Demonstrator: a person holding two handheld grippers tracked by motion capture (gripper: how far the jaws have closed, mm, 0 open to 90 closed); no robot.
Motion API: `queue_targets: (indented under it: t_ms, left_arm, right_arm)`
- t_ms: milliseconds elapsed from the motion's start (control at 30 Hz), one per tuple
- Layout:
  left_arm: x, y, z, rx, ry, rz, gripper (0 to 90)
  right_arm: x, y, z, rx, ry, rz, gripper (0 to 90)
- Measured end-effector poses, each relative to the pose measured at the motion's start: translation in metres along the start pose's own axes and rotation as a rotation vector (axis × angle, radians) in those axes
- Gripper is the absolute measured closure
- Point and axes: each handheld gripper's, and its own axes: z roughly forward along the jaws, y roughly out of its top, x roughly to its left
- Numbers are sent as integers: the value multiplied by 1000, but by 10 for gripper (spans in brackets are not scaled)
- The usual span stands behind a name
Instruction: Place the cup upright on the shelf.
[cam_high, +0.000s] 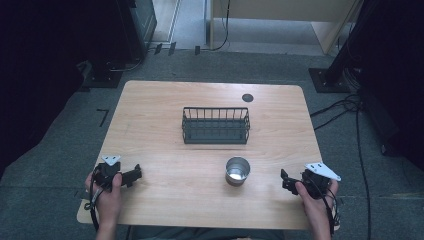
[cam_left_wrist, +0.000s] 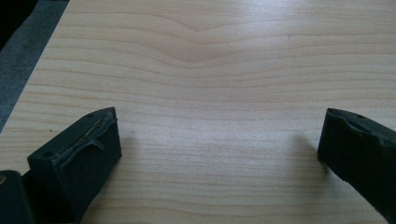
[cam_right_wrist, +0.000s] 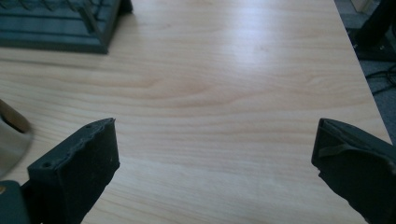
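The cup (cam_right_wrist: 11, 133) is cut off at the right gripper view's left edge, blurred

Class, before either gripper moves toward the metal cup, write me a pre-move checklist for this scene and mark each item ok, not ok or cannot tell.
1. Left gripper jaws open, nothing between them: ok.
2. Right gripper jaws open, nothing between them: ok.
3. Metal cup upright, mouth up, standing apart from the wire rack: ok.
4. Bare table between the right gripper and the cup: ok.
5. Cup free of contents: cannot tell; the shiny inside is too small to judge.
6. Rack free of contents: ok, as far as the high view shows.
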Motion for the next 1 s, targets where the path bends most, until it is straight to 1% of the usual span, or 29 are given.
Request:
queue_targets:
  t_ms: [67, 100, 167, 233, 267, 367, 467, 500, 567, 600, 633, 733, 833, 867, 933, 1000]
  left_arm:
    - [0, 0, 0, 0, 0, 0, 0]
    - [0, 0, 0, 0, 0, 0, 0]
    - [0, 0, 0, 0, 0, 0, 0]
    - [0, 0, 0, 0, 0, 0, 0]
    - [0, 0, 0, 0, 0, 0, 0]
    - [0, 0, 0, 0, 0, 0, 0]
    - [0, 0, 0, 0, 0, -1, 0]
    - [0, 0, 0, 0, 0, -1, 0]
    - [0, 0, 0, 0, 0, -1, 0]
    - [0, 0, 0, 0, 0, -1, 0]
    - [0, 0, 0, 0, 0, -1, 0]
    - [0, 0, 0, 0, 0, -1, 0]
    - [0, 0, 0, 0, 0, -1, 0]
    - [0, 0, 0, 0, 0, -1, 0]
    - [0, 0, 0, 0, 0, -1, 0]
    - [0, 0, 0, 0, 0, -1, 0]
  right_arm:
    - [2, 2, -1, -5, 5, 1, 2]
    - [6, 6, -2, -9, 17, 9, 2]
    - [11, 11, -3, -16, 39, 6, 2]
    - [19, 17, -3, -19, 49, -5, 2]
    - [27, 23, -3, -27, 59, -15, 2]
    - [32, 27, -3, -33, 72, -15, 2]
    - [45, 36, -4, -46, 97, -24, 2]
    - [45, 36, -4, -46, 97, -24, 2]
    - [51, 39, -5, -48, 108, -32, 2]
    - [56, 41, -5, -50, 118, -43, 2]
    - [56, 41, -5, -50, 118, -43, 2]
    - [64, 44, -4, -55, 135, -46, 2]
    - [74, 48, -2, -58, 153, -59, 1]
    - [80, 49, -2, -59, 163, -66, 1]
    - [87, 51, -1, -64, 182, -60, 1]
    - [89, 52, -1, -66, 187, -59, 0]
